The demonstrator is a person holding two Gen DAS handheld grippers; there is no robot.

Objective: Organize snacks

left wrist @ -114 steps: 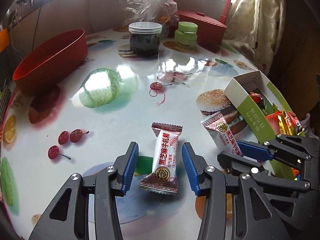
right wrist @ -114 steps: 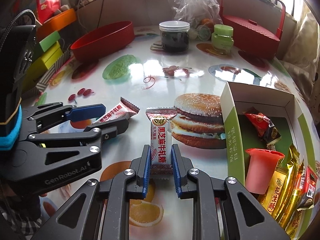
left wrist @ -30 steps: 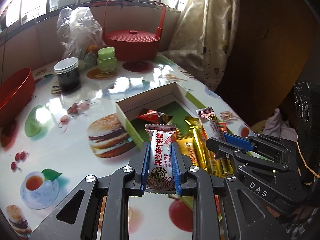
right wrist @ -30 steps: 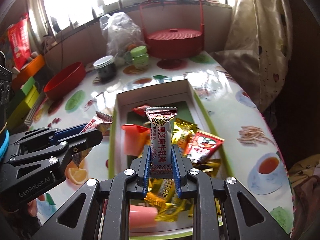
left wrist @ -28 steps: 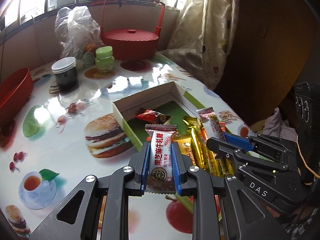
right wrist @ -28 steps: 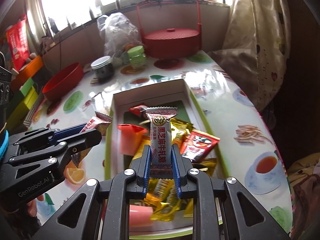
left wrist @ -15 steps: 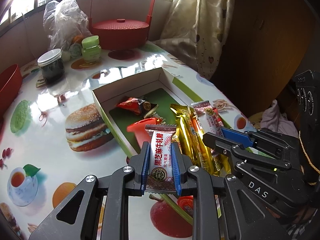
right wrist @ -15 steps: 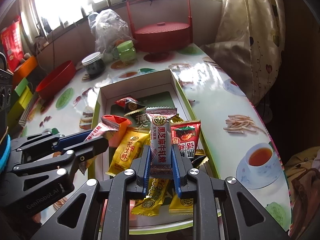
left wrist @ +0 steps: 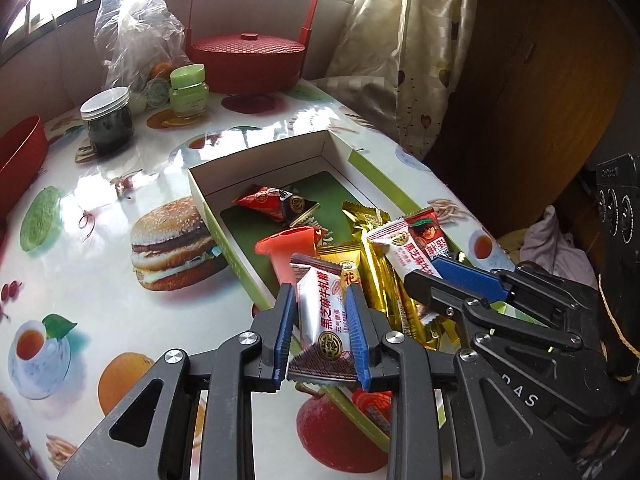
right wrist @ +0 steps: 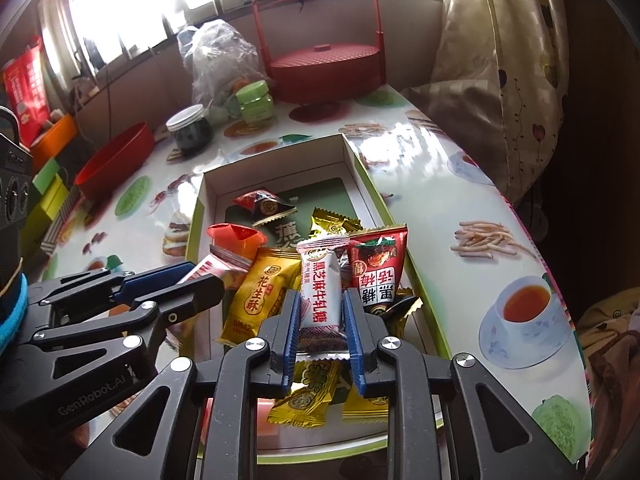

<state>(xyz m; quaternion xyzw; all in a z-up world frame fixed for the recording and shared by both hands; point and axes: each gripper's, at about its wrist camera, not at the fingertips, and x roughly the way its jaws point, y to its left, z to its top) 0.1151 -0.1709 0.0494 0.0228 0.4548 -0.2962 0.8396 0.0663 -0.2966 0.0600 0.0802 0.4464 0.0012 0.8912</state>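
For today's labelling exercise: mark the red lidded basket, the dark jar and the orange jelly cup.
red lidded basket [left wrist: 245,62], left wrist view, lid top.
dark jar [left wrist: 110,128], left wrist view, glass body.
orange jelly cup [right wrist: 234,236], right wrist view, rim.

Two white-and-maroon sesame candies [left wrist: 324,312] [right wrist: 322,292] stand upright over the open green-walled box [right wrist: 280,164], already strewn with gold and red snacks [right wrist: 256,296].
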